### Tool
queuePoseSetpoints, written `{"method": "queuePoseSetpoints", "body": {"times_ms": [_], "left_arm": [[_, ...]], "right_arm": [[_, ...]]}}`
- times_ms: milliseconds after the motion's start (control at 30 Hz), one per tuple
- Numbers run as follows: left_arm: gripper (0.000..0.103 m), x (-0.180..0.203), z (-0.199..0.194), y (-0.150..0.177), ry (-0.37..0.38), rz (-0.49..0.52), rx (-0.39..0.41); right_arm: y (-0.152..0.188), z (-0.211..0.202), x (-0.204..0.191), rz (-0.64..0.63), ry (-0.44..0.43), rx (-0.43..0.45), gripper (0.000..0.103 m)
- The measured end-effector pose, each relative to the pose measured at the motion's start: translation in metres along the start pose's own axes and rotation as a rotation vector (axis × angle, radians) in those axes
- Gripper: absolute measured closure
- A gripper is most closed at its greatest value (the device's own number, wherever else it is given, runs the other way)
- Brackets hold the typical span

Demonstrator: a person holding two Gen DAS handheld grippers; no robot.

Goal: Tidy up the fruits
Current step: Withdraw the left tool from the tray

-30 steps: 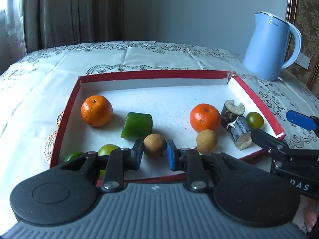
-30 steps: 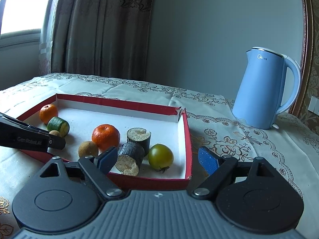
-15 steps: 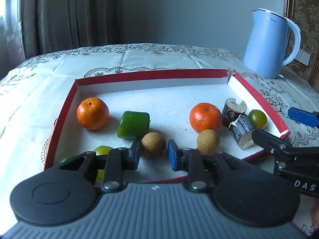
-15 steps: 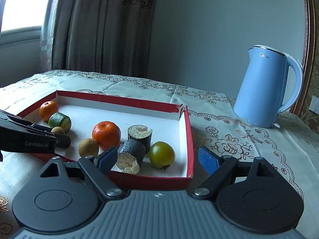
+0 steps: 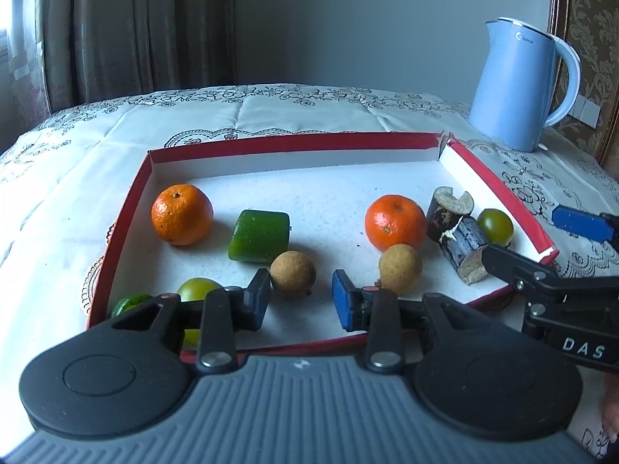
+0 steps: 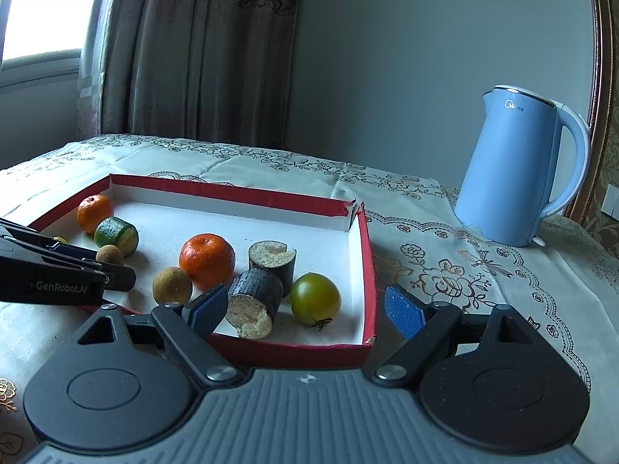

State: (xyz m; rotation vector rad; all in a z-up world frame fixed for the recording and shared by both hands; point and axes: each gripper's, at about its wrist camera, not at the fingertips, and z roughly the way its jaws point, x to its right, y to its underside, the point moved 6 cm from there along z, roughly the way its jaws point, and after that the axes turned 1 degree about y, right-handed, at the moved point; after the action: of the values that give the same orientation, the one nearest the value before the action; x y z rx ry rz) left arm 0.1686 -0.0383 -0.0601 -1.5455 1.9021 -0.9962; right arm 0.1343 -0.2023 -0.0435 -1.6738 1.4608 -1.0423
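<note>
A red-rimmed white tray holds two oranges, a green cucumber piece, two brown longans, dark sugarcane pieces and green tomatoes. My left gripper hovers over the tray's near edge. Its jaws are opening, and the left longan lies on the tray floor just beyond the tips, free of both pads. My right gripper stands open at the tray's near right corner. Just ahead of its fingers lie a sugarcane piece and a green tomato.
A light blue kettle stands on the embroidered tablecloth at the back right. Curtains hang behind the table at the left. A yellow-green tomato and a small green fruit sit in the tray's near left corner, partly hidden by my left finger.
The left gripper's jaws have spread apart and come off the longan, which now lies loose on the tray. The right gripper has kept its wide opening and place.
</note>
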Motion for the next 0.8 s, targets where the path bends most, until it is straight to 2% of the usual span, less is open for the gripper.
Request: {"method": "queuePoseSetpoints", "body": {"times_ms": [67,100,200,233,400,467,600,700,800], "left_arm": [[0.049,-0.001,-0.003,-0.002,0.076,-0.044,-0.002],[0.046,-0.002,-0.005,-0.002,0.103,-0.068,0.003],[0.038,0.003,-0.012,-0.003,0.089,-0.039,0.033],[0.03,0.005,-0.015,-0.002,0.063,-0.022,0.044],[0.021,0.008,-0.037,0.002,0.007,0.011,0.106],[0.012,0.004,-0.046,0.002,-0.036,-0.005,0.122],[0.007,-0.007,-0.063,0.01,-0.09,-0.063,0.12],[0.005,-0.015,-0.069,0.018,-0.135,-0.109,0.092],[0.004,-0.02,-0.075,0.025,-0.146,-0.123,0.075]], "right_arm": [[0.0,0.0,0.0,0.001,0.0,0.0,0.014],[0.0,0.0,0.0,0.001,0.0,0.0,0.014],[0.0,0.0,0.0,0.001,-0.001,-0.002,0.014],[0.0,0.0,0.0,0.002,-0.001,-0.002,0.014],[0.0,0.0,0.001,0.005,-0.001,-0.003,0.014],[0.0,0.0,0.001,0.007,-0.001,-0.004,0.014],[0.0,0.001,0.003,0.017,0.006,-0.007,0.014],[0.0,-0.001,0.003,0.011,0.064,-0.003,0.013],[0.002,-0.009,0.003,0.044,0.137,-0.018,0.001]]}}
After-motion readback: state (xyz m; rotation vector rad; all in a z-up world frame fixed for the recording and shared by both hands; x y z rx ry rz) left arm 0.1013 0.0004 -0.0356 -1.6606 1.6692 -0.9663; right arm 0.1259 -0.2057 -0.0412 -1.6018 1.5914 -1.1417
